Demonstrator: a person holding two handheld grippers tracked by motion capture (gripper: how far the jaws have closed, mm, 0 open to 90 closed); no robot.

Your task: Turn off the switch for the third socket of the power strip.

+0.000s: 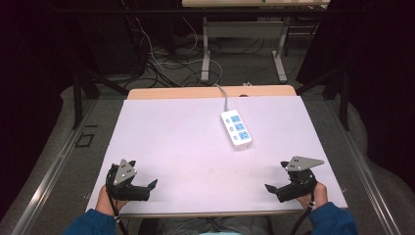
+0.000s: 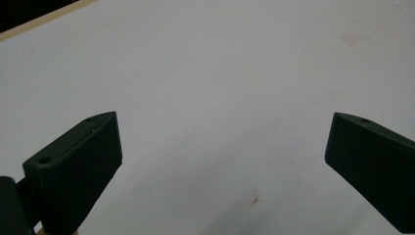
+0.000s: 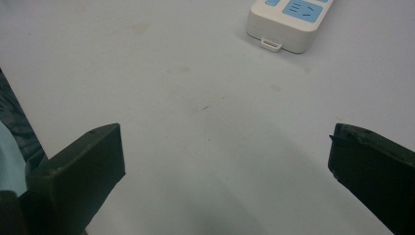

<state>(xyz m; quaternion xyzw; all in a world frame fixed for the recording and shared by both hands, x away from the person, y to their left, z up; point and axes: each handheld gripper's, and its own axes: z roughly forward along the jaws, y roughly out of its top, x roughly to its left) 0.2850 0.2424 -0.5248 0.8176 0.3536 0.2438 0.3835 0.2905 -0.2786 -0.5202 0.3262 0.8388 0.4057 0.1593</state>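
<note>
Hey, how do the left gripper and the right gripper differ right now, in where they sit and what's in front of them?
The left gripper sits at the table's near-left corner; the right gripper sits at its near-right corner. The left gripper's grey plate tilts steeply, while the right gripper's lies flatter. The left gripper view faces bare tabletop; the right gripper view catches the end of the white power strip. Both are open, empty and point inward.

Setting: a lab or recording studio bay, not a home. Evidence: black curtains enclose both sides; loose black and white cables tangle on the grey floor; a second metal-legged workbench stands behind. The work surface is a plain white board laid over a pale wooden tabletop, carrying a white power strip with blue sockets.
</note>
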